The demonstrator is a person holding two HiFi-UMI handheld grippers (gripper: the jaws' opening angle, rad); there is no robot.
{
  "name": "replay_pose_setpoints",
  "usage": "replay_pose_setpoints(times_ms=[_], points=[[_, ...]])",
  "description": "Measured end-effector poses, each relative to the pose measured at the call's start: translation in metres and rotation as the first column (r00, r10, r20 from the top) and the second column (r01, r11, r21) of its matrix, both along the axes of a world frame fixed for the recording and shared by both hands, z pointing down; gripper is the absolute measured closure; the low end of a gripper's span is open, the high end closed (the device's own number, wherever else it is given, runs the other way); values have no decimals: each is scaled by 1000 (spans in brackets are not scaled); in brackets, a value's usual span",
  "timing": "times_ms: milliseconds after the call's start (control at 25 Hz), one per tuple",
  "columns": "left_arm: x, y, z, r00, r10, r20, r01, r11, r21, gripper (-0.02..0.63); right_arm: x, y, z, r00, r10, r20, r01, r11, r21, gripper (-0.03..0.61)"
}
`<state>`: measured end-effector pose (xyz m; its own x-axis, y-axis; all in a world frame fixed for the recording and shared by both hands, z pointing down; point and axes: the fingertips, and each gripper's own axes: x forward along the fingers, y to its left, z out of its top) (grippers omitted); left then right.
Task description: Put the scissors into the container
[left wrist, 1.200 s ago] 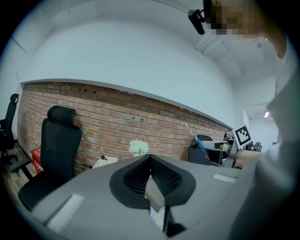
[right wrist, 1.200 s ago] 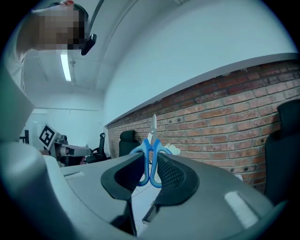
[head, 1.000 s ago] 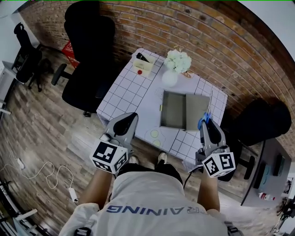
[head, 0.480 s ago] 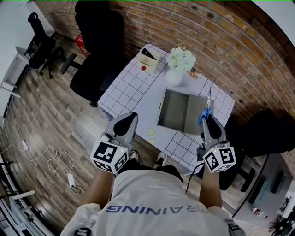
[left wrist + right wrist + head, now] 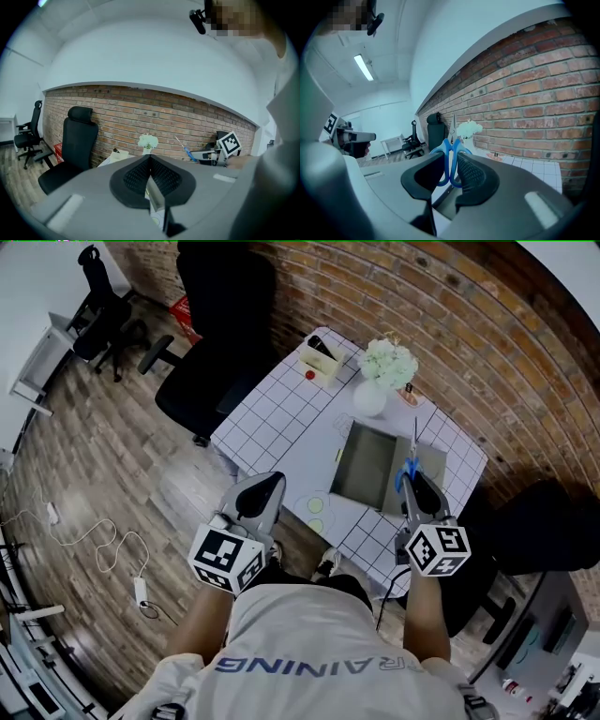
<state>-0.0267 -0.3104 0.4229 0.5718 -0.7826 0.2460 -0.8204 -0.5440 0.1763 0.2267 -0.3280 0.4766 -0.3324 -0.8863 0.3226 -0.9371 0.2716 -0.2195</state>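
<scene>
The blue-handled scissors [image 5: 410,468] are clamped by their handles in my right gripper [image 5: 413,486], blades pointing away toward the brick wall. They hang above the right part of the open grey container [image 5: 366,465] on the grid-patterned table [image 5: 281,413]. In the right gripper view the blue handles [image 5: 448,146] sit between the jaws of the right gripper [image 5: 450,161]. My left gripper [image 5: 255,502] hovers off the table's near left edge, shut with nothing in it; its pads [image 5: 140,171] meet. The right gripper [image 5: 213,157] with the scissors [image 5: 187,153] also shows in the left gripper view.
A white vase of flowers [image 5: 375,381] and a small cream box [image 5: 319,357] stand at the table's far side. Two pale round discs [image 5: 315,517] lie near the front edge. Black office chairs [image 5: 220,334] [image 5: 544,531] flank the table. A cable [image 5: 94,549] lies on the floor.
The head view has swung, so the table now sits higher and further right. My right gripper has carried the scissors a little further over the container. The left gripper has kept its place.
</scene>
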Motion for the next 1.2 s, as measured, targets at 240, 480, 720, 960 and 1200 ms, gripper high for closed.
replay_pose_setpoints(times_ms=[240, 480, 720, 960, 1200], points=[[-13, 5, 5, 1000, -15, -6, 15, 1000, -12, 615, -14, -13, 52, 1000, 17, 22, -13, 987, -160, 474], [-26, 9, 16, 1000, -28, -12, 27, 999, -36, 615, -29, -14, 105, 999, 32, -16, -35, 953, -302, 474], [-39, 9, 24, 999, -45, -23, 43, 997, -59, 615, -37, -21, 166, 993, 0, -117, -54, 891, -451, 474], [-46, 6, 30, 998, -57, -38, 54, 996, -73, 615, -40, -31, 208, 975, -14, -221, -116, 818, -563, 474], [-56, 4, 29, 997, -72, -41, 68, 995, -73, 615, -44, -39, 233, 961, -59, -270, -128, 772, -622, 474]])
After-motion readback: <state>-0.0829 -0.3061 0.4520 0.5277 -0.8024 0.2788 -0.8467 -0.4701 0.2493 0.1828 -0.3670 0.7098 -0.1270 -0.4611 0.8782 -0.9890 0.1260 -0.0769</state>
